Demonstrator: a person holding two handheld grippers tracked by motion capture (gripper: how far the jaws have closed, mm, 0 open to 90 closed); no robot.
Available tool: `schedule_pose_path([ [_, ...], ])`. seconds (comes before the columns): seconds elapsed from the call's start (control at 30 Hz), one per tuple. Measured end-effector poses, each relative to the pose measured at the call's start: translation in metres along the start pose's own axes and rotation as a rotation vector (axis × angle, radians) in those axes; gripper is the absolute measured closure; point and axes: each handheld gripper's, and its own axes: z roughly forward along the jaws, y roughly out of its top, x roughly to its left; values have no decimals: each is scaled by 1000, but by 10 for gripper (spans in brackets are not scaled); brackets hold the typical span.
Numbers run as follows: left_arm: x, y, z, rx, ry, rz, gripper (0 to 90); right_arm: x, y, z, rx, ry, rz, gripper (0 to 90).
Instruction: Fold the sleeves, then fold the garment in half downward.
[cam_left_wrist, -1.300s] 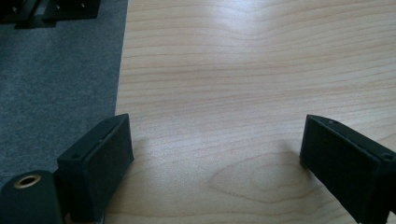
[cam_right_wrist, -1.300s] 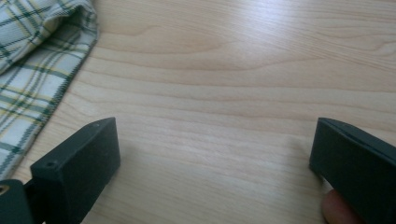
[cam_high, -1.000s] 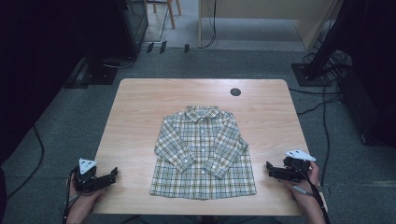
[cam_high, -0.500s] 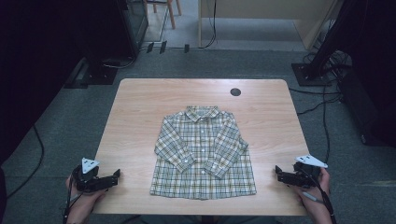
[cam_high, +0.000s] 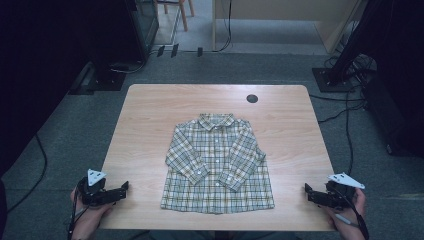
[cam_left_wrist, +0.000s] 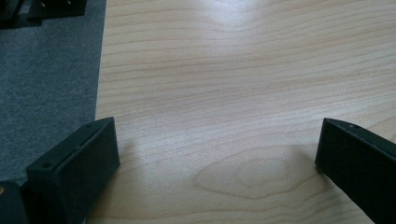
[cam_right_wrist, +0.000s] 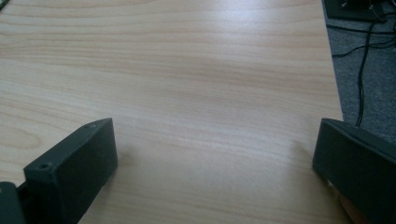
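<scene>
**Shirt flat at mid-bench, both tools released at the near corners**

A plaid shirt (cam_high: 217, 165) lies spread on the wooden bench (cam_high: 150, 115), collar toward the far edge, hem toward the person, both sleeves folded in across the front. It sits roughly midway between the two sides of the bench.

The left tool (cam_high: 122, 188) rests at the near left corner, held in a hand (cam_high: 90, 215), pointing inward toward the shirt's lower left edge but well apart from it. Its jaws have just been opening and now stand wide, with only bare wood between them in the left gripper view (cam_left_wrist: 217, 158).

The right tool (cam_high: 308, 191) sits at the near right corner, also aimed inward, well apart from the shirt's hem. In the right gripper view (cam_right_wrist: 215, 154) its jaws are spread wide over bare wood, gripping nothing.

A small dark round disc (cam_high: 252, 98) lies near the far edge, beyond the collar.
</scene>
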Motion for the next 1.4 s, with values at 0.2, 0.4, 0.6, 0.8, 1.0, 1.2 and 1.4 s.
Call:
schedule_pose_path([
  [0.2, 0, 0, 0, 0, 0, 0, 0, -2, -6, -6, 1, -5, 6, 0],
  [0.4, 0, 0, 0, 0, 1, 1, 0, -2, -16, -11, -38, -18, 18, 0],
  [0.6, 0, 0, 0, 1, 3, -2, 0, -1, -15, -11, -34, -18, 21, 0],
  [0.8, -1, 0, 0, 1, 16, -14, 0, -1, -15, -11, -34, -18, 21, 0],
  [1.0, -2, 2, 2, 1, 25, -20, 0, -1, -15, -11, -35, -19, 21, 0],
  [1.2, -7, 13, -1, -11, -12, -35, 1, -1, -15, -11, -34, -16, 17, 0],
  [1.4, -19, 29, 7, -15, -34, -1, 0, -1, -15, -11, -34, -16, 18, 0],
])
